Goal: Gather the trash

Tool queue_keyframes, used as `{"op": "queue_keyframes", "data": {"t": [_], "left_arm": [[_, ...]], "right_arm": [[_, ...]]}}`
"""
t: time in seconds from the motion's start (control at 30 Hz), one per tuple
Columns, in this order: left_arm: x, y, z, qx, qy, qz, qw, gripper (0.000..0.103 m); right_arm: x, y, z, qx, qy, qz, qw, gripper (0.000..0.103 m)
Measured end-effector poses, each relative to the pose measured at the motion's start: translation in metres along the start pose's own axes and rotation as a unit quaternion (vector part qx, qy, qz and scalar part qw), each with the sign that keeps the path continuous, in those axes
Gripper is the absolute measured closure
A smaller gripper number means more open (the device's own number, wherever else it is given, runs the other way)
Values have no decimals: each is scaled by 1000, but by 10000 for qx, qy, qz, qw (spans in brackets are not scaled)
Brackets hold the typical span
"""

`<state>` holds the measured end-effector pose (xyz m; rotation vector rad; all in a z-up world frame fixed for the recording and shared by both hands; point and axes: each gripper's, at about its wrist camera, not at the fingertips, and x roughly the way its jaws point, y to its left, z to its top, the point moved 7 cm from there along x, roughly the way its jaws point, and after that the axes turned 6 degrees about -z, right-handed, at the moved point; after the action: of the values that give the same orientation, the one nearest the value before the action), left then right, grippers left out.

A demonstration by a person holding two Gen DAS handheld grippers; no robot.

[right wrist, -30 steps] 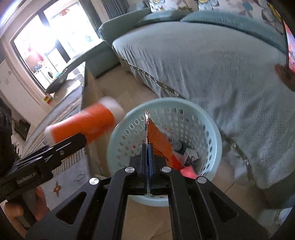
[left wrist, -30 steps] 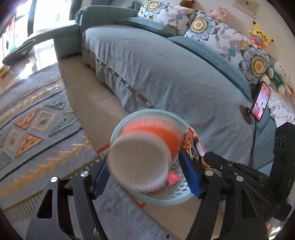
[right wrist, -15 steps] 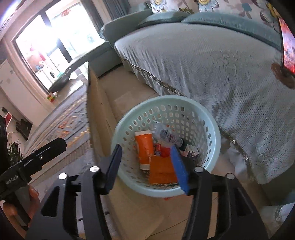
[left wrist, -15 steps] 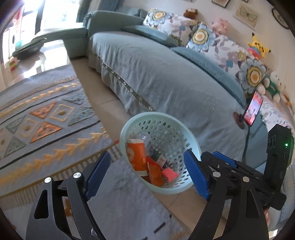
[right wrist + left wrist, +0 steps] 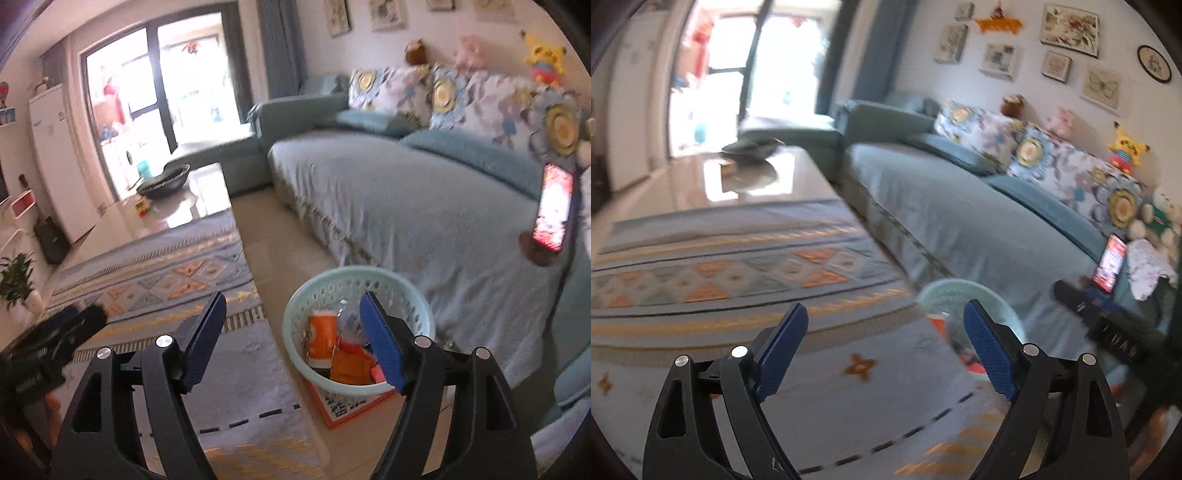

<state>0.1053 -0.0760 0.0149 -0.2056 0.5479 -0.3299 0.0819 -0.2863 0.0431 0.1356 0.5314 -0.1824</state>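
Claws both stand wide and hold nothing: the left claw (image 5: 882,323) hangs over a grey cloth-covered surface (image 5: 820,373) at the bottom of its frame, the right claw (image 5: 293,312) likewise low centre in its own view. Just past the right claw's right finger, lower centre-right, a pale mint perforated plastic basket (image 5: 417,314) sits on the floor beside the blue-grey covered sofa (image 5: 406,199). Inside it lie an orange paper cup (image 5: 321,338), a clear plastic bottle (image 5: 349,319) and a flat orange wrapper (image 5: 349,365). Under the basket, touching it, is an orange-bordered printed sheet (image 5: 351,406). The left view is blurred; the basket (image 5: 964,293) shows there, right of centre, probably with the same trash.
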Motion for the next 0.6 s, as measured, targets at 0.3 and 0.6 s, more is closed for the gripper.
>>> {"op": "queue_keyframes", "data": {"t": [0.3,0.6], "left_arm": [[-31,22,-19,-192,-819,1026,9912,19],[-36,20,-22,-14,-944,1318,9868,17]], "right_arm": [[-37,28,5,-299,-764,-309,9961,32],[-26,25,-8,-413,-704,-338,9961,32]]}}
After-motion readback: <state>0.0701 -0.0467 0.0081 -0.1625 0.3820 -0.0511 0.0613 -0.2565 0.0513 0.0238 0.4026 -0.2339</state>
